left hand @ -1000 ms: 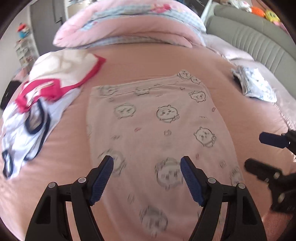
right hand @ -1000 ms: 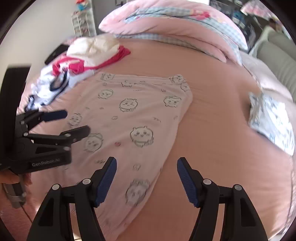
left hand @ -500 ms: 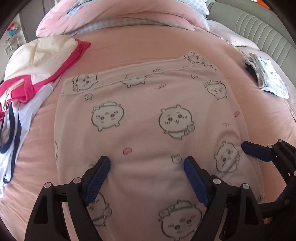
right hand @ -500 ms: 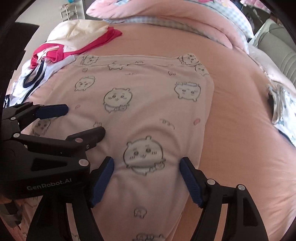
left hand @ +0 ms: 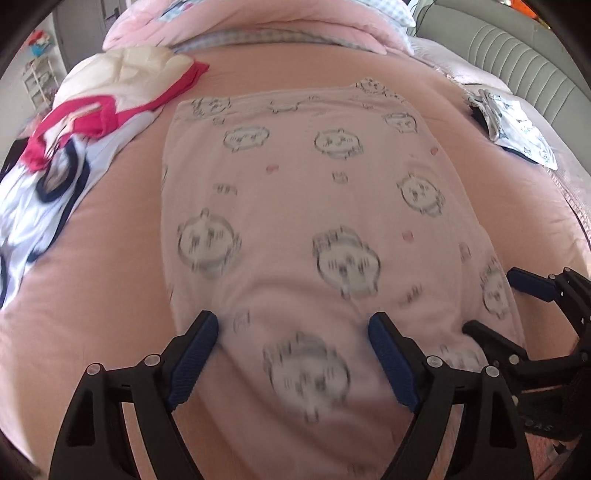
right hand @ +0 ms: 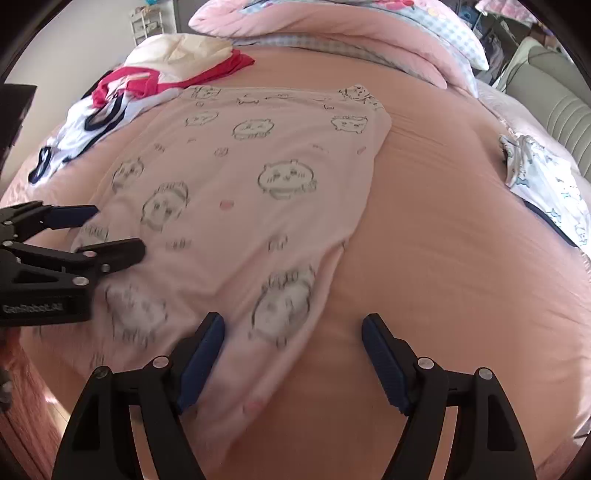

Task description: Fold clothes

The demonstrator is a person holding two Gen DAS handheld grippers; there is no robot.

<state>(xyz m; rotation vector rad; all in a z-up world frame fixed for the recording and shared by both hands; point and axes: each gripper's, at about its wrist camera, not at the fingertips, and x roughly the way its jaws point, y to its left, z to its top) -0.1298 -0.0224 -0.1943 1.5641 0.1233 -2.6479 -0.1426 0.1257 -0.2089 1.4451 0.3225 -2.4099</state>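
Pink all over here: a pale pink garment point(left hand: 295, 206) printed with little cartoon critters lies spread flat in the middle of a pink bed point(right hand: 443, 258), waistband end toward the far side by the rolled-up pink duvet point(right hand: 332, 33). Its near end is bunched a bit and blurry in both views.

Left gripper point(left hand: 291, 354) has its blue-padded fingers wide apart, hanging right over the near end of the garment with fabric showing between them; can't tell if the tips actually touch the cloth. Right gripper point(right hand: 293, 354) is also spread wide, sitting over the garment's right edge, so one finger is above the fabric and the other above bare sheet. Each gripper shows up in the other's camera, so they're close side by side.

Off to the left of the garment there's a messy pile of clothes point(left hand: 74, 147), red, white and navy with something cream on top. Over on the right, well apart, a small white patterned piece point(right hand: 546, 184) lies near the grey headboard point(left hand: 517, 55).
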